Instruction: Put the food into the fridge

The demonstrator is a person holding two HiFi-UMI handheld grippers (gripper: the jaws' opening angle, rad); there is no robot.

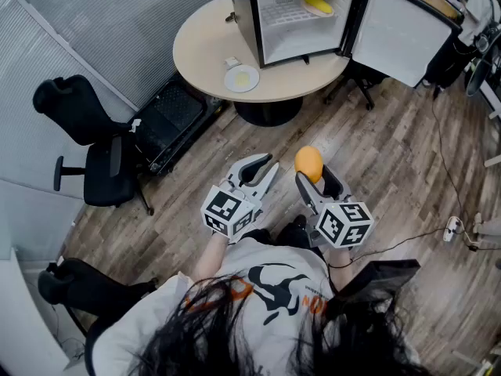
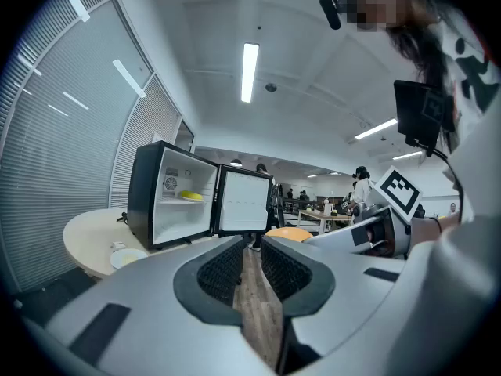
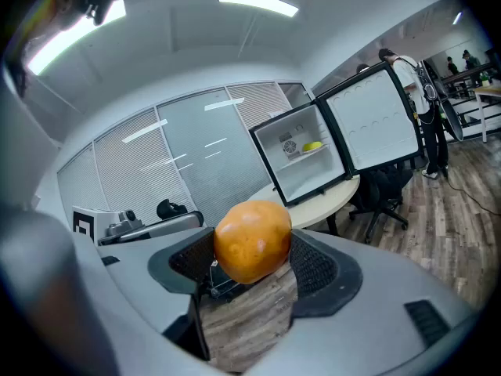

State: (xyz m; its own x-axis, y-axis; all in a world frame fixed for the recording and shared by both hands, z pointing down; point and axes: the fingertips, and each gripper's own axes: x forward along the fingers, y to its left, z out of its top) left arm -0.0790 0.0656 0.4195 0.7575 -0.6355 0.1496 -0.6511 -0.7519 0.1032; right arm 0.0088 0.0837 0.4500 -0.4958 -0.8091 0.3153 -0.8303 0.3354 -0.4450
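An orange round fruit (image 1: 308, 163) sits between the pads of my right gripper (image 1: 311, 177), which is shut on it and held over the wooden floor. In the right gripper view the fruit (image 3: 252, 240) fills the gap between the jaws. My left gripper (image 1: 264, 172) hangs beside it to the left, shut with nothing in it (image 2: 249, 269). The small fridge (image 1: 301, 14) stands on the round table (image 1: 203, 45) ahead, its door (image 1: 403, 34) swung wide to the right. A yellow food item (image 1: 317, 4) lies on its upper shelf.
A white plate (image 1: 241, 78) lies on the table in front of the fridge. A black office chair (image 1: 94, 143) and a black case (image 1: 168, 124) stand at the left. A cable and power strip (image 1: 452, 227) lie on the floor at the right.
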